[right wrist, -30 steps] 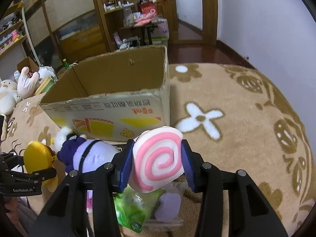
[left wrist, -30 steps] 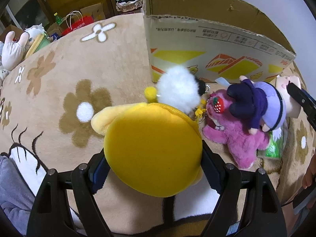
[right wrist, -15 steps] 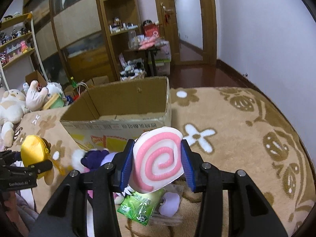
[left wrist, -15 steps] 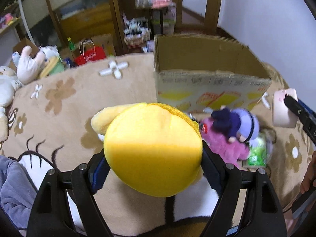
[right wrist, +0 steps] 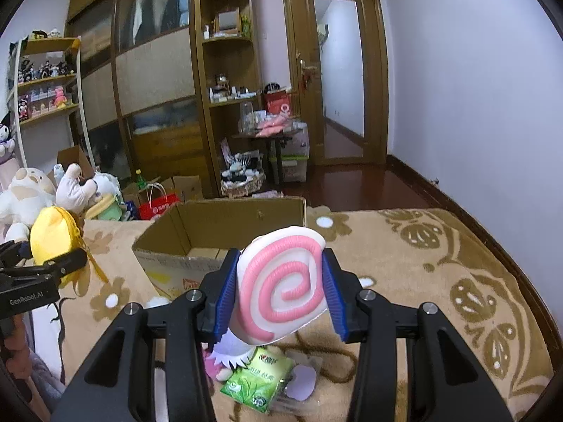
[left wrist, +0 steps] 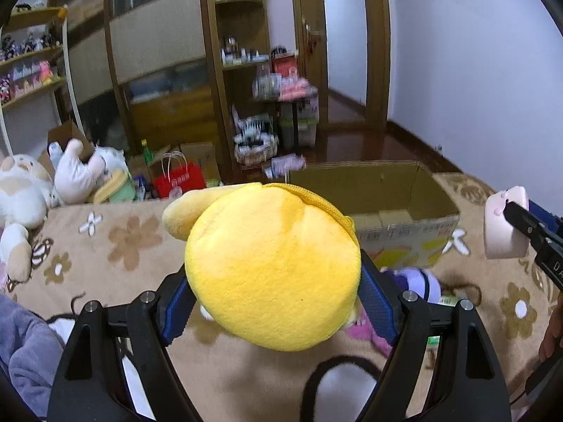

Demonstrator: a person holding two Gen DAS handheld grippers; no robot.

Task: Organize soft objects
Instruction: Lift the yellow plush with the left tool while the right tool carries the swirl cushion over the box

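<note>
My left gripper (left wrist: 272, 299) is shut on a round yellow plush pouch (left wrist: 271, 263) with a zip, held up above the tan flowered blanket (left wrist: 116, 246). The right wrist view shows that pouch (right wrist: 52, 235) at far left. My right gripper (right wrist: 279, 297) is shut on a white plush disc with a pink spiral (right wrist: 281, 285); its pale side (left wrist: 503, 225) appears at the right edge of the left wrist view. An open cardboard box (left wrist: 383, 204) stands beyond both, flaps up (right wrist: 225, 225). A purple-and-lilac doll (left wrist: 418, 281) and a pink plush (left wrist: 366, 334) lie in front of the box.
A green packet (right wrist: 258, 379) lies on the blanket below the spiral disc. Large white plush animals (left wrist: 38, 190) and a red paper bag (left wrist: 177, 181) sit at the left beyond the blanket. Wooden shelves, a door and a dark wood floor (right wrist: 352, 183) lie behind.
Both grippers rose and tilted up with their toys still gripped. The box now sits lower and farther off, its inside showing, and the room behind has come into view.
</note>
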